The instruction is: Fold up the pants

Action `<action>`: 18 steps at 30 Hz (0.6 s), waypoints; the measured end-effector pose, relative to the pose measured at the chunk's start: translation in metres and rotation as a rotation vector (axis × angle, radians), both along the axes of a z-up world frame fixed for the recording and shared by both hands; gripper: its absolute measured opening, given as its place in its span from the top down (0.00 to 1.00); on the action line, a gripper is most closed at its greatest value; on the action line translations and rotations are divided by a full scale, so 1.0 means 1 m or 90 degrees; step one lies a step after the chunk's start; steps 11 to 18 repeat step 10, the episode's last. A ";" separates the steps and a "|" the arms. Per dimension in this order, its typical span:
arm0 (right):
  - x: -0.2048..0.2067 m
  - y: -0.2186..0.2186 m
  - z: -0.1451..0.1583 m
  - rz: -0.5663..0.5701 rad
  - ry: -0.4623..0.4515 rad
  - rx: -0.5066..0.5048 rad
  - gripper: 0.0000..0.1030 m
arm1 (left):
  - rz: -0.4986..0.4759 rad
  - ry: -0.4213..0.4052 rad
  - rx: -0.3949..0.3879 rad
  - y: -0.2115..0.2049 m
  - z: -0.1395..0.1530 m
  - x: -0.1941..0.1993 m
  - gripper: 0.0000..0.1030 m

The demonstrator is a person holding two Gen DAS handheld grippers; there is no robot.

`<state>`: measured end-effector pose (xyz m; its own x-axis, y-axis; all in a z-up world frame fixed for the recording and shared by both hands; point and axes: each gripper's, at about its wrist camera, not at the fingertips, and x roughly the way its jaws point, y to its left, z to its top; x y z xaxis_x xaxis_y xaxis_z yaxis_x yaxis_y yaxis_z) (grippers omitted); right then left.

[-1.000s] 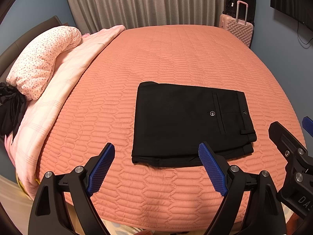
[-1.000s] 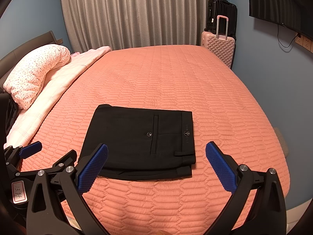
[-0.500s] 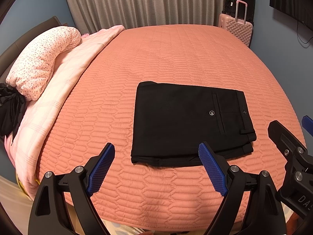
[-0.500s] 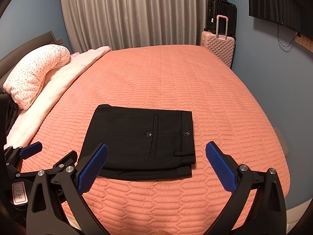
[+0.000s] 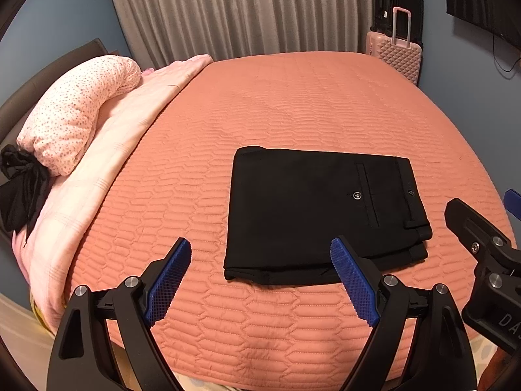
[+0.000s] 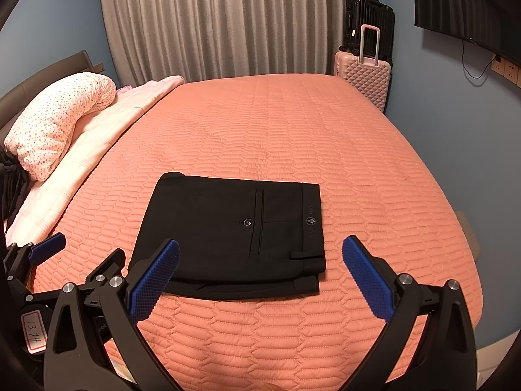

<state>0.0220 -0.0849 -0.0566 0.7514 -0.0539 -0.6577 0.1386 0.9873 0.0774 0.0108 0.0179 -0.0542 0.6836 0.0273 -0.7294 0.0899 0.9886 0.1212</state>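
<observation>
Black pants (image 5: 312,208) lie folded into a flat rectangle on the salmon quilted bedspread (image 5: 293,104), near the bed's front edge, back pocket and waistband on the right side. They also show in the right wrist view (image 6: 234,228). My left gripper (image 5: 260,273) is open and empty, held above the bed's front edge just short of the pants. My right gripper (image 6: 260,270) is open and empty, held just short of the pants' near edge. The right gripper's body shows in the left wrist view (image 5: 482,254).
A speckled pillow (image 5: 75,114) and a pale pink blanket (image 5: 107,156) lie along the bed's left side, with a dark garment (image 5: 19,189) by the headboard. A pink suitcase (image 6: 364,75) and a black suitcase stand at the far right corner. Grey curtains hang behind.
</observation>
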 end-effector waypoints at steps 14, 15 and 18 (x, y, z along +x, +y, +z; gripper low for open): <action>-0.001 0.000 -0.002 -0.004 0.003 -0.001 0.04 | 0.027 0.029 -0.003 0.009 -0.005 0.008 0.17; -0.001 0.000 -0.002 -0.004 0.003 -0.001 0.04 | 0.027 0.029 -0.003 0.009 -0.005 0.008 0.17; -0.001 0.000 -0.002 -0.004 0.003 -0.001 0.04 | 0.027 0.029 -0.003 0.009 -0.005 0.008 0.17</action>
